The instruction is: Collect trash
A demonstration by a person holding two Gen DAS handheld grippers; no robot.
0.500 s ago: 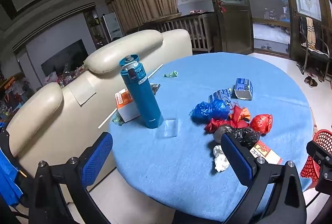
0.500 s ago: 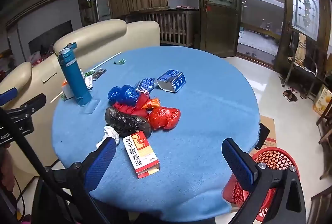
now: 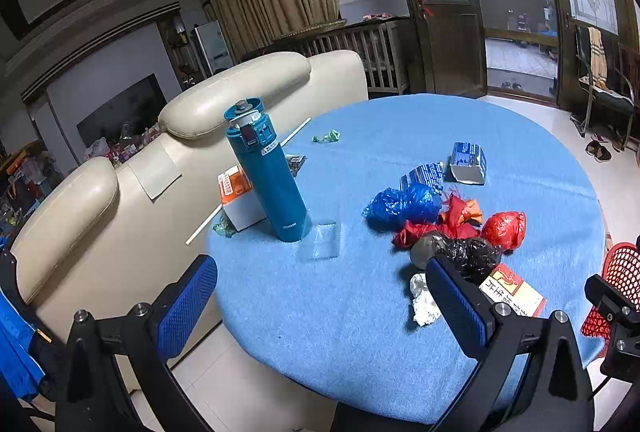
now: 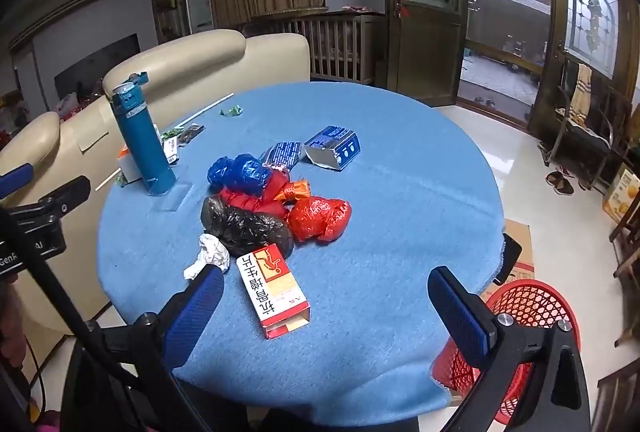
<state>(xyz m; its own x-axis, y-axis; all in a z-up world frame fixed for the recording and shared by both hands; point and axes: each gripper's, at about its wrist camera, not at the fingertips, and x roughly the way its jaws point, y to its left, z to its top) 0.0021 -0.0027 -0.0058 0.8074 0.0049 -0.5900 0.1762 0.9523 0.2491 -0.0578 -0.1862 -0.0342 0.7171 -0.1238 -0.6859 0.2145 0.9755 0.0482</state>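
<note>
Trash lies bunched on the round blue table (image 4: 400, 191): a blue bag (image 4: 238, 171), red bags (image 4: 320, 218), a black bag (image 4: 244, 226), a crumpled white tissue (image 4: 210, 256), a red-and-white carton (image 4: 272, 290) and a blue carton (image 4: 332, 147). The same heap shows in the left wrist view around the black bag (image 3: 464, 252). My right gripper (image 4: 324, 308) hovers open above the table's near edge, the carton between its fingers' line of sight. My left gripper (image 3: 320, 292) is open and empty over the near left edge. A red mesh basket (image 4: 528, 316) stands on the floor at the right.
A tall teal bottle (image 3: 268, 167) stands upright at the table's left beside an orange-and-white box (image 3: 236, 197), a white straw (image 3: 248, 183) and a clear plastic piece (image 3: 322, 240). A cream sofa (image 3: 192, 119) backs the table. Chairs (image 4: 584, 119) and slippers (image 4: 560, 183) are at right.
Both views have shifted only slightly; the grippers stay open and the trash has not moved.
</note>
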